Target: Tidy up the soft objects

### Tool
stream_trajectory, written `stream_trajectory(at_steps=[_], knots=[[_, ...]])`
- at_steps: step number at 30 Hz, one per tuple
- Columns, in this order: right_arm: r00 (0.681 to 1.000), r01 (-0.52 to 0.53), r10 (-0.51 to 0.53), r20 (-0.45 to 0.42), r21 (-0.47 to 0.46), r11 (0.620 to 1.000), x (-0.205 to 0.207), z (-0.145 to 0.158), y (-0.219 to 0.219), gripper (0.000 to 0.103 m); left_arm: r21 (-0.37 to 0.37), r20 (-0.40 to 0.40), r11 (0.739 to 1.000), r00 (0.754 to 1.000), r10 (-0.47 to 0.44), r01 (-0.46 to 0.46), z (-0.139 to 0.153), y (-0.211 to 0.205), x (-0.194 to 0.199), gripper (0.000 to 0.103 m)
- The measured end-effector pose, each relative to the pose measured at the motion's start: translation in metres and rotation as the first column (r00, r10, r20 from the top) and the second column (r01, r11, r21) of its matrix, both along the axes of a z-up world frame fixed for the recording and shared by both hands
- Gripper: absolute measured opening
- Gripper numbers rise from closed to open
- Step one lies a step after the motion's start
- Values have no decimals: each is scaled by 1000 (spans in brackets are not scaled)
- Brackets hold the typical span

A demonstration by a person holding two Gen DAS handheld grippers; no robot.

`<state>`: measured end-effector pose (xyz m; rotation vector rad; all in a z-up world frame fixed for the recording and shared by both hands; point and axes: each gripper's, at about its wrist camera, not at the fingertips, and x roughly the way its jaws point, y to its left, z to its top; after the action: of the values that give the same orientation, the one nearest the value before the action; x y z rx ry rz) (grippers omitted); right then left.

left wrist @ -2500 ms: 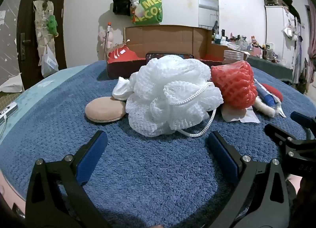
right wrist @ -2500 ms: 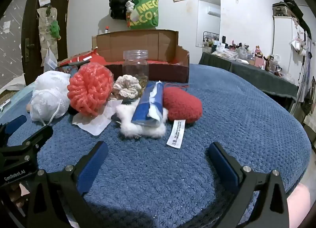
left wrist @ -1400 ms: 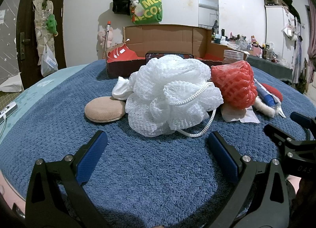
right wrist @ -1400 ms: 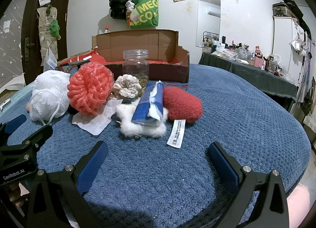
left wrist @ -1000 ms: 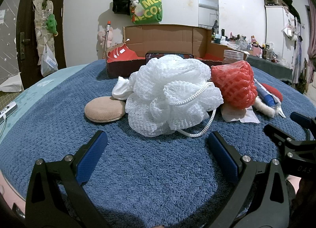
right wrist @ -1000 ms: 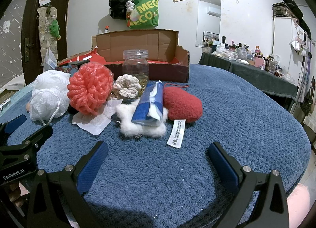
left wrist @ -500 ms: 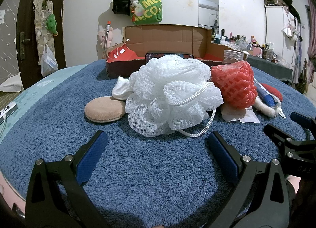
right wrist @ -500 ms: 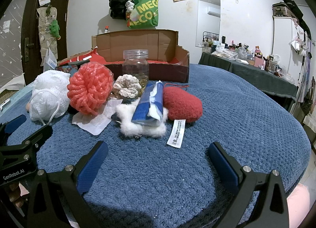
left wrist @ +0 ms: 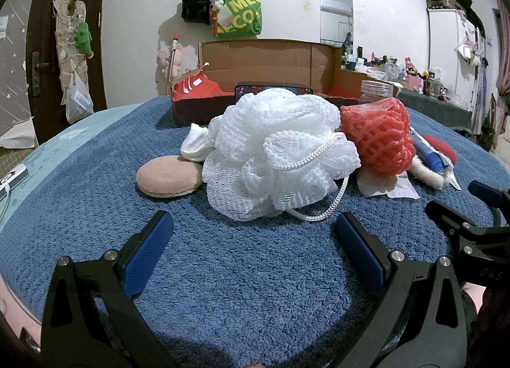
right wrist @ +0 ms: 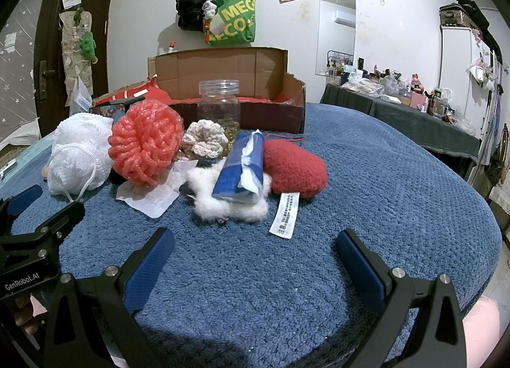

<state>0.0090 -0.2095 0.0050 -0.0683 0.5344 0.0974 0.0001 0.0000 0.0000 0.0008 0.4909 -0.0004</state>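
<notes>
A white mesh bath pouf (left wrist: 280, 151) lies on the blue blanket straight ahead of my left gripper (left wrist: 253, 234), which is open and empty. A tan powder puff (left wrist: 167, 176) lies to its left and a red foam net (left wrist: 377, 141) to its right. My right gripper (right wrist: 253, 250) is open and empty. Ahead of it lie a blue tissue pack (right wrist: 242, 170) on white fluff (right wrist: 223, 202), a red felt heart (right wrist: 295, 172), a cream scrunchie (right wrist: 204, 140), the red foam net (right wrist: 145, 145) and the pouf (right wrist: 78, 157).
An open cardboard box (right wrist: 229, 81) stands at the back of the blanket, with a clear plastic jar (right wrist: 219, 106) in front of it. A white paper label (right wrist: 153, 192) lies under the red net. The blanket's edge (right wrist: 491, 240) drops off at the right.
</notes>
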Motion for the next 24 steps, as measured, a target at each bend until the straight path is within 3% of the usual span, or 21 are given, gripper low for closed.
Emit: stream_trajectory(at_steps=[24], knots=[[1000, -8, 8, -6, 11, 1000, 2, -1, 6, 103, 11, 6, 1000, 1000, -5, 5, 9, 2, -1, 103]])
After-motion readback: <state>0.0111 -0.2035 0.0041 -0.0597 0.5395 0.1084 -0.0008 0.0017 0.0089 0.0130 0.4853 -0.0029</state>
